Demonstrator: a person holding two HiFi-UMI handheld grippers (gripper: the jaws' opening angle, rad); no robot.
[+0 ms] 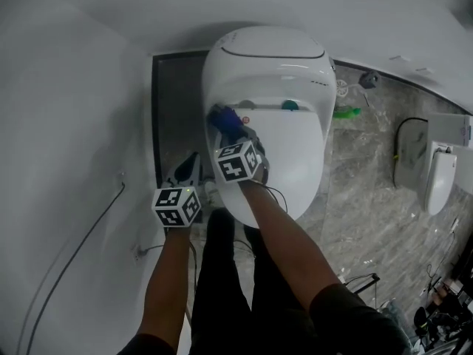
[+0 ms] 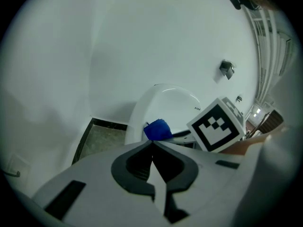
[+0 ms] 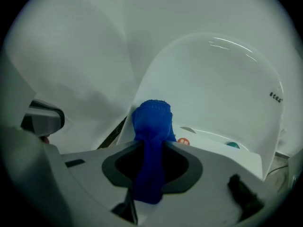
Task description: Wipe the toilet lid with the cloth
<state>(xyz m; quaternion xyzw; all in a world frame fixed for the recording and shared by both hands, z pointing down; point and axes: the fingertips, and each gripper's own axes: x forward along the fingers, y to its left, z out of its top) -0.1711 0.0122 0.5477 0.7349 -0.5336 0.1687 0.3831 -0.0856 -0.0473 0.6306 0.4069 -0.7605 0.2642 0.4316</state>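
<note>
The white toilet (image 1: 295, 72) stands in the middle of the head view with its lid (image 1: 295, 157) down. My right gripper (image 1: 229, 132) is shut on a blue cloth (image 1: 224, 119) at the lid's left rear edge, close to a red button and a teal one. In the right gripper view the cloth (image 3: 151, 119) hangs bunched between the jaws of that gripper (image 3: 152, 143), in front of the toilet's white back. My left gripper (image 1: 191, 166) is beside the toilet's left side, shut with nothing in it (image 2: 152, 144). Its view shows the cloth (image 2: 157, 129) ahead.
A white wall (image 1: 66, 146) with a cable running down it is at the left. A dark floor strip (image 1: 171, 117) lies between wall and toilet. On the grey marble floor (image 1: 362, 191) at the right are a green item (image 1: 346, 112) and another white fixture (image 1: 440, 177).
</note>
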